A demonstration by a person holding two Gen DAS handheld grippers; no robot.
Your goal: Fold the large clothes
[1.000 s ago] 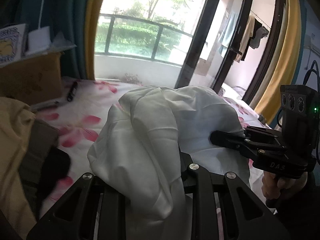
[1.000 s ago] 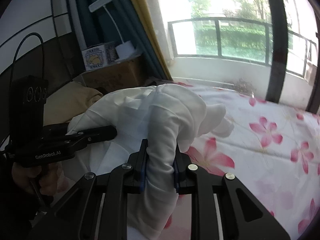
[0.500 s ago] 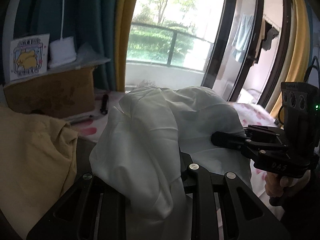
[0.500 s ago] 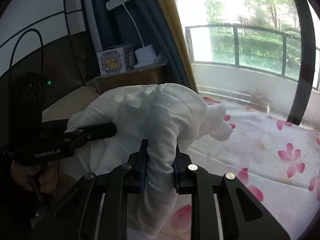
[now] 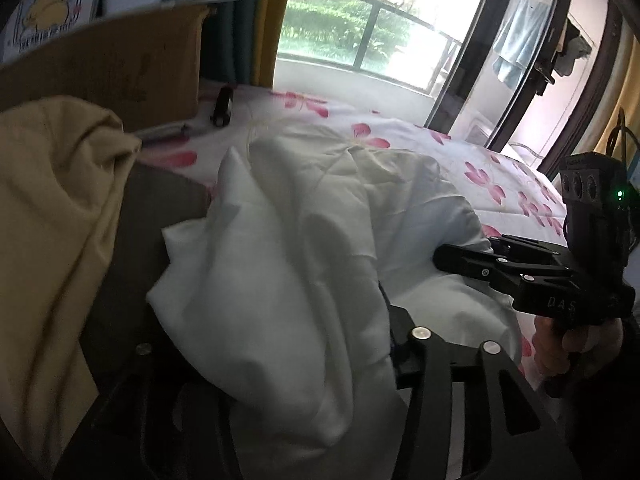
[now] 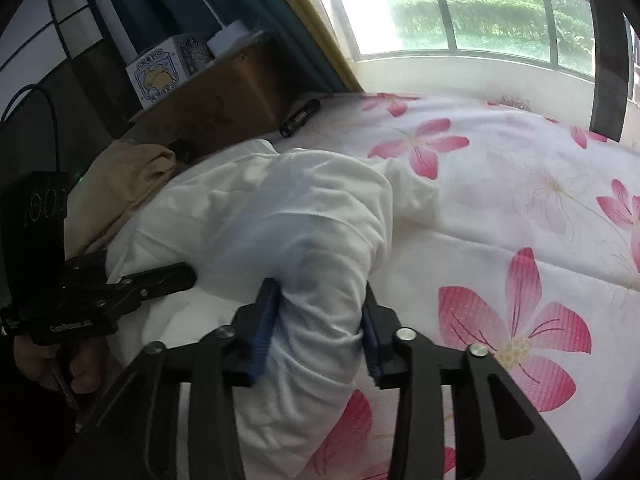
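Note:
A bunched white garment (image 5: 320, 208) (image 6: 280, 208) lies on the flowered bed sheet (image 6: 500, 200). One fold of it drapes over my left gripper (image 5: 280, 340) and hides the left finger. Its jaws are opening and stand wide, with cloth between them. A thick roll of the garment runs between the blue pads (image 6: 262, 324) of my right gripper (image 6: 318, 320). Those jaws are opening too, and the cloth sits loosely in the gap. Each view shows the other gripper (image 5: 452, 258) (image 6: 176, 276) lying against the garment, held by a hand.
A beige garment (image 5: 52, 200) and a dark brown cloth (image 5: 160, 200) lie left of the white one. Behind them stand a cardboard box (image 6: 224, 100) and a cartoon-printed carton (image 6: 160, 76). A black cylinder (image 6: 300, 118) lies on the sheet by the box. Windows line the far side.
Both grippers came down toward the bed with the white garment, which now rests on the sheet. Both pairs of jaws have widened around the cloth.

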